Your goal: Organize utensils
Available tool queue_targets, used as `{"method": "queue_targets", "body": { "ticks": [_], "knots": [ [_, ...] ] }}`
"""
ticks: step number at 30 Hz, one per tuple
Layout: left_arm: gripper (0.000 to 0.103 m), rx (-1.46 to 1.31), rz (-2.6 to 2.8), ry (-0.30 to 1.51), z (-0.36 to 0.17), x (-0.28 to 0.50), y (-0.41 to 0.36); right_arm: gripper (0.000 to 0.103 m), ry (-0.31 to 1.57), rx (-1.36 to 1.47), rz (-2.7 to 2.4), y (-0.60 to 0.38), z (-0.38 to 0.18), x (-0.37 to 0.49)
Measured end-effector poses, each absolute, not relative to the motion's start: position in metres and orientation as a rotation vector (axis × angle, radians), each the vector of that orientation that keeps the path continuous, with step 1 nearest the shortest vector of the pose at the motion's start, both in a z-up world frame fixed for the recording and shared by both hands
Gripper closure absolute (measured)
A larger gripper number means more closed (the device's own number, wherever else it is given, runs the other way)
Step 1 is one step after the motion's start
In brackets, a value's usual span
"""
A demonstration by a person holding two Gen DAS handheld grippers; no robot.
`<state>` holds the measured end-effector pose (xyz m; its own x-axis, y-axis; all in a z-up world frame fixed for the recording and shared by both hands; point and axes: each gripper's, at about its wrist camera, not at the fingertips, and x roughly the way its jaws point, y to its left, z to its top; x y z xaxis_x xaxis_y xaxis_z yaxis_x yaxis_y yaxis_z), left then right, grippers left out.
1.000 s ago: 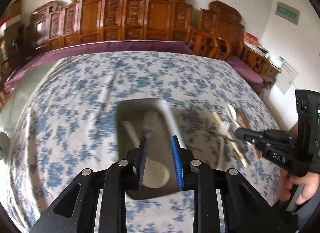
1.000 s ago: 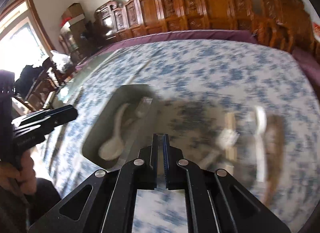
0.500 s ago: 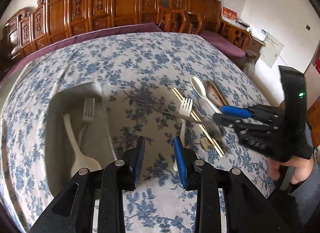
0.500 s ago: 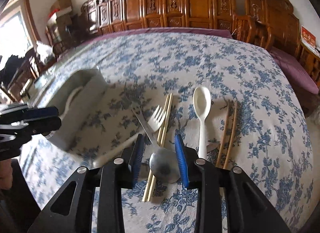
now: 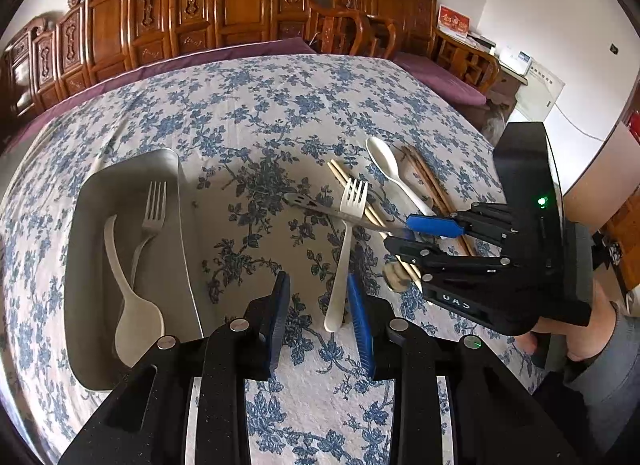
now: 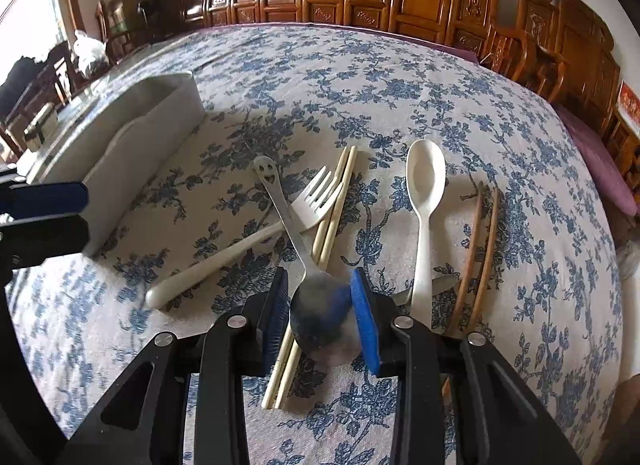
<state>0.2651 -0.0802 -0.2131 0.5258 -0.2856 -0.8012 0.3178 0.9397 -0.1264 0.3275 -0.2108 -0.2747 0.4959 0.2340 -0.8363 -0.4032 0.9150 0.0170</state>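
Tray [image 5: 120, 173] left of spoon [image 6: 424, 185] (perhaps touching chopsticks [image 6: 480, 249]).

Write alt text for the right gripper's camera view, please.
The right gripper straddles the bowl of a metal spoon that lies across a white fork and pale chopsticks on a blue floral tablecloth. Beside them lie a white spoon and brown chopsticks.

Three spoons [image 5: 390, 173], two forks [image 5: 348, 233]

Clear and obstructed zones on the tablecloth [image 5: 256, 113]
Bare cloth between the grey tray [image 5: 188, 233] and the crossed white fork [image 5: 344, 233] and metal spoon [image 6: 316, 305]; chopsticks [image 6: 332, 209], another spoon [image 6: 424, 201] crowd the right
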Motion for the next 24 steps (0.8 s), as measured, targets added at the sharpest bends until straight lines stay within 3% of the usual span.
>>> {"method": "queue_targets", "body": {
  "ticks": [14, 20, 24],
  "knots": [
    [0.075, 0.063, -0.346, 0.965, -0.215, 0.259, -0.087, 0.067, 0.995, -0.200, 0.395, -0.215, -0.277, 0.329],
    [0.075, 0.087, -0.336, 0.976, -0.216, 0.258, -0.094, 0.079, 0.993, -0.103, 0.369, -0.237, -0.268, 0.338],
    [0.075, 0.088, -0.332, 0.980, -0.217, 0.260, -0.099, 0.080, 0.989, -0.078, 0.343, -0.249, -0.267, 0.342]
  ]
}}
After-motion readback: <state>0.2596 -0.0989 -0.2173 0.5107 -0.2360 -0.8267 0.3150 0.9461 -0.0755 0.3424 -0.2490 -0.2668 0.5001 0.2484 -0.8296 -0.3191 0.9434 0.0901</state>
